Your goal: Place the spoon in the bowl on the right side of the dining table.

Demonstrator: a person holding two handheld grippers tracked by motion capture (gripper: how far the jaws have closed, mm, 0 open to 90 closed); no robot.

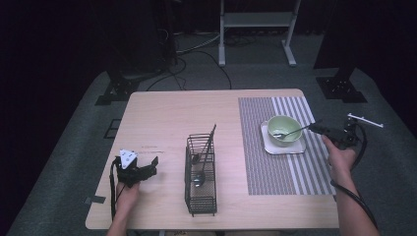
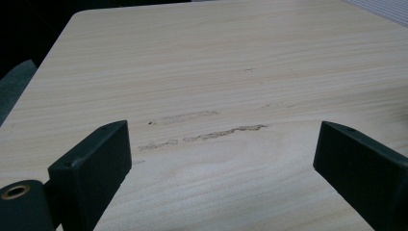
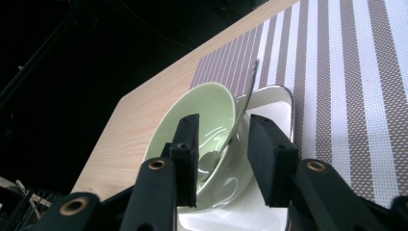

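A pale green bowl stands on a white square plate on the striped placemat. A metal spoon lies in the bowl, its handle leaning over the rim toward my right gripper. That gripper points at the bowl from the right. Its jaws stand apart on either side of the spoon handle, and neither pad presses on it. My left gripper rests low over the bare wooden table at the front left, wide open with nothing between its jaws.
A black wire basket stands at the table's middle front and holds a spoon and another long utensil that leans out of it. Worn marks show on the wood ahead of the left gripper. White frame legs stand on the floor beyond the table.
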